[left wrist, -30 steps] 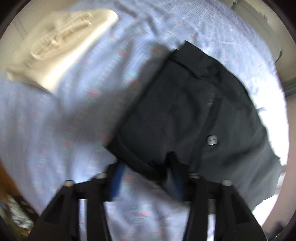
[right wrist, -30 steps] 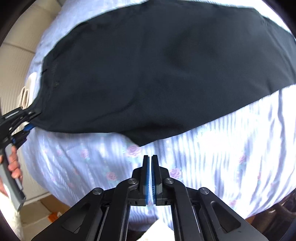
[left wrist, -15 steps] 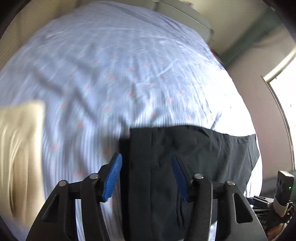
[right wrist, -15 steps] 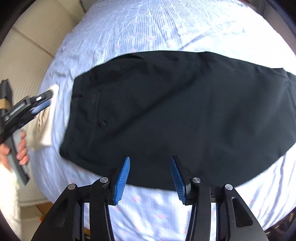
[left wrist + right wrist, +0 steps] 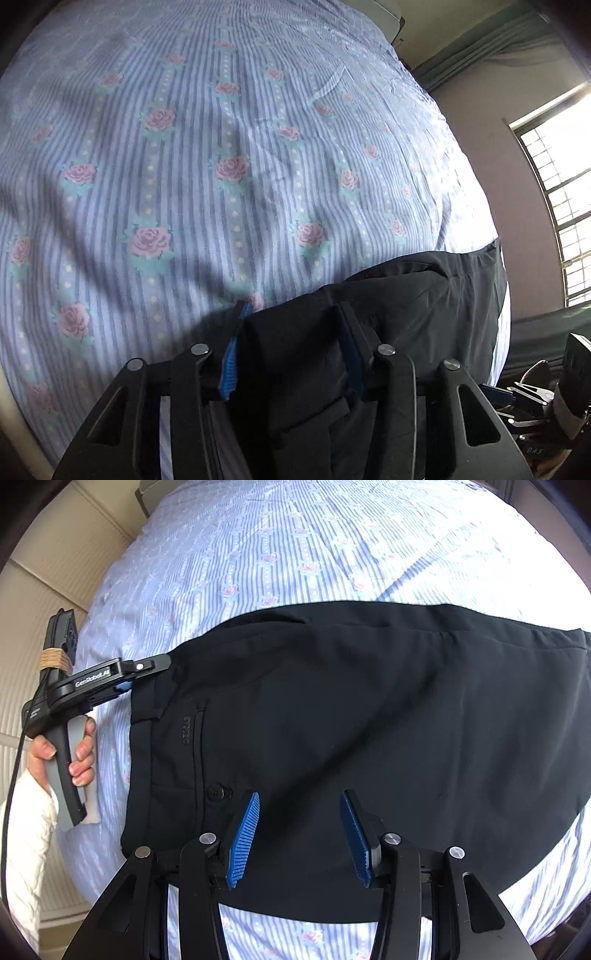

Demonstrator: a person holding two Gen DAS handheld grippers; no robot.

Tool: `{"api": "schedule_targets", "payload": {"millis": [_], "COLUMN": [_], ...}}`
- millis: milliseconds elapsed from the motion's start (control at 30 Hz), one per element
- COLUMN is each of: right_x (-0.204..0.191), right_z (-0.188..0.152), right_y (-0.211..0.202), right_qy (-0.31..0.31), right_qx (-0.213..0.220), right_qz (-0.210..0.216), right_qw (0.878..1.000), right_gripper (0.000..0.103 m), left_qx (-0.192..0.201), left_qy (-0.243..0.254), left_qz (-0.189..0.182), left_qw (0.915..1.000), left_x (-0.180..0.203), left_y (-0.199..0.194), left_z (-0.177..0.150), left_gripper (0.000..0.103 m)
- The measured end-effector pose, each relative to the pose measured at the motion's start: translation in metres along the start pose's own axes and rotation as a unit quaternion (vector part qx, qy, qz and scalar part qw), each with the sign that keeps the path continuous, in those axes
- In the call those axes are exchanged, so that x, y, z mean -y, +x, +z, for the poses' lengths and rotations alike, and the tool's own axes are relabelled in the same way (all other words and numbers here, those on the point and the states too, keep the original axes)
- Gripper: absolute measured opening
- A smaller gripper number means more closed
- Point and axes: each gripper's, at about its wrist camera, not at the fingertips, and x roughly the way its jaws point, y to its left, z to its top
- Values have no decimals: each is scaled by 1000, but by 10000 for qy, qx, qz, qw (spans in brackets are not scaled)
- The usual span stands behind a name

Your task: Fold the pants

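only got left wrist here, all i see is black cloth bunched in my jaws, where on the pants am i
observer: The left gripper is at the far corner of the waistband. Its jaws have just been closing with that corner between them.
operator: rest of the pants flat
observer: Yes, the pants lie spread flat across the bed, with the legs running to the right in the right wrist view.
operator: and the right gripper
observer: The right gripper hangs over the near edge of the pants, beside the button. Its jaws have just been opening and grip nothing.
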Motion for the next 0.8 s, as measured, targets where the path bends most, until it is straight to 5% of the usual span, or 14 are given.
{"api": "schedule_targets", "payload": {"millis": [133, 233, 400, 500, 567, 633, 800], "right_x": [-4, -5, -13, -19, -23, -27, -33], "right_z": [-3, -5, -2, 4, 5, 8, 10], "right_y": [-2, -6, -2, 0, -1, -5, -12], "right_qy": [-119, -151, -379, -474, -555, -636, -778], "right_qx": [-28, 2, -38, -93, -58, 30, 154], "right_qz": [-65, -32, -34, 7, 18, 43, 63], "right_qw": [9999, 9999, 9993, 9988, 9984, 9980, 9968], "right_gripper": [47, 47, 47, 47, 47, 47, 46], "left_qx": [392, 411, -26, -65, -28, -27, -190], "left_qy": [16, 76, -460, -675, -567, -317, -589], "left_qz": [-531, -975, -759, -515, -273, -53, 15], "left_qw": [9978, 9944, 9961, 9964, 9980, 9995, 9981], "left_x": [7, 10, -8, -13, -8, -5, -17], "left_y": [-35, -46, -10, -9, -17, -22, -15], "left_z": [-6, -15, -25, -24, -24, -24, -21], "left_gripper": [32, 36, 37, 18, 15, 14, 17]}}
